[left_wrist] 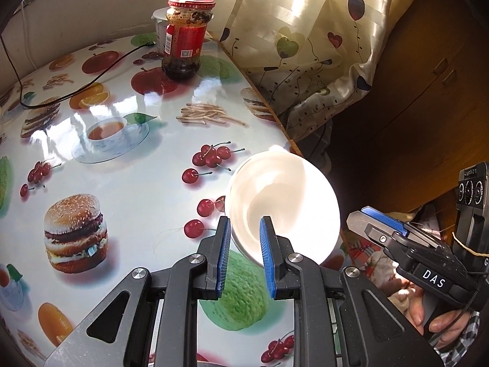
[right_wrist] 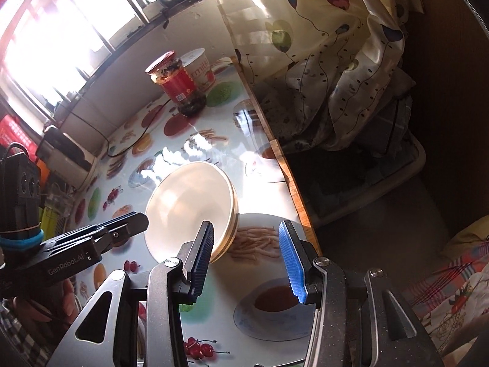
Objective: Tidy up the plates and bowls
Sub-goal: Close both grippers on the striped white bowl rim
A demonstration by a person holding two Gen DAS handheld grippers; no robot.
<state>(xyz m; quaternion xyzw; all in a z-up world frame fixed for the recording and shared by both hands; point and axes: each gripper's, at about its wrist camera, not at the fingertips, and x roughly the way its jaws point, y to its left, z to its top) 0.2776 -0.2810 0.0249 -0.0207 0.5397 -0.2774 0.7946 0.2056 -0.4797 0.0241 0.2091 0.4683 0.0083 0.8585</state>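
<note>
Your left gripper (left_wrist: pixel 244 238) is clamped on the white bowl (left_wrist: pixel 284 202) rim (tilted, above the table (left_wrist: pixel 137 168)); your right gripper (right_wrist: pixel 247 244) stands part-open, nothing between its fingers.

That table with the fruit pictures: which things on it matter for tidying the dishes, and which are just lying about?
Part of the job:
- round white bowl, its rim pinched in the left claw
- right claw, open, beside it

Just lying about:
- red-lidded glass jar
- white plastic cup
- black cable
- heart-patterned curtain
</note>
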